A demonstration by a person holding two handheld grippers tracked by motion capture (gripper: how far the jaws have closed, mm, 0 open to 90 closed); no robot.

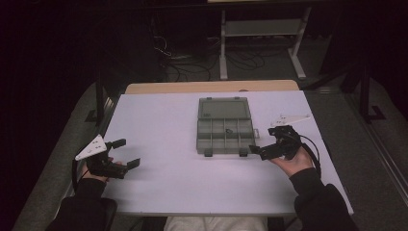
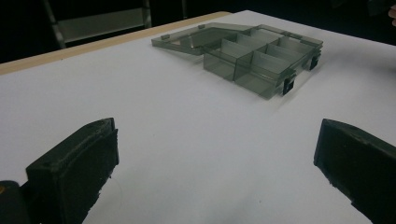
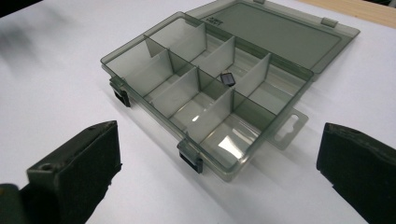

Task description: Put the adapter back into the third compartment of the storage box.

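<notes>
A translucent grey organiser box [image 1: 211, 139] lies open at the middle of the white table [image 1: 159, 120], its lid [image 1: 223, 109] folded flat toward the far side. One small black part [image 1: 227, 130] sits in a middle compartment. My right gripper [image 1: 264, 141] is open just right of the box's near right corner. In the right gripper view the box [image 3: 275, 95] and the black part [image 3: 228, 79] lie close ahead of the gripper [image 3: 217, 168]. My left gripper [image 1: 126, 153] is open near the table's left edge, well away from the box [image 2: 266, 65], with nothing between its jaws [image 2: 215, 158].
A wooden tabletop edge [image 1: 211, 86] borders the far side of the white table. Beyond it, on the dark floor, stand a white metal frame [image 1: 262, 29] and tangled cables [image 1: 192, 57]. Bare white table lies between the left gripper and the box.
</notes>
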